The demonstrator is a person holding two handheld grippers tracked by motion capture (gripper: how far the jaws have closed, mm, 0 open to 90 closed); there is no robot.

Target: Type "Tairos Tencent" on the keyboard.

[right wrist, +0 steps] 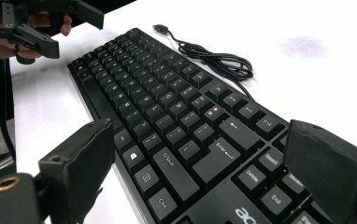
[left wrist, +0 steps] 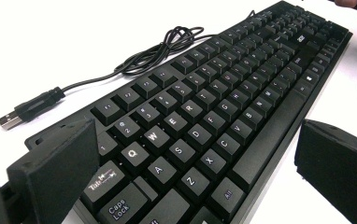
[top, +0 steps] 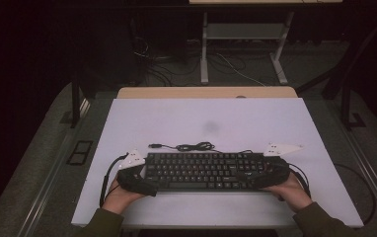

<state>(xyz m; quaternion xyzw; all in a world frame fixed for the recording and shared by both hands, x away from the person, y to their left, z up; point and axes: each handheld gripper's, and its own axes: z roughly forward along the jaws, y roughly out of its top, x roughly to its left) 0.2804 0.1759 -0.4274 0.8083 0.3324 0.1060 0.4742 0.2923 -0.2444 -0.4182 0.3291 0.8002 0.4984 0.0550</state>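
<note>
Plainly both tools — left [left wrist: 190, 172], right [right wrist: 200, 182] — agape astride keyboard [top: 201, 170], logo seemingly "ac…".

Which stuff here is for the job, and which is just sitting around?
For the job:
- black keyboard
- its USB cable, coiled behind it
- left gripper, open at the keyboard's left end
- right gripper, open at its right end

Just sitting around:
- grey smudge on the white table
- cables on the floor

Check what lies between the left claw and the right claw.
The black keyboard spans the whole stretch between the left claw and right claw, one at each end, in the high view.
</note>
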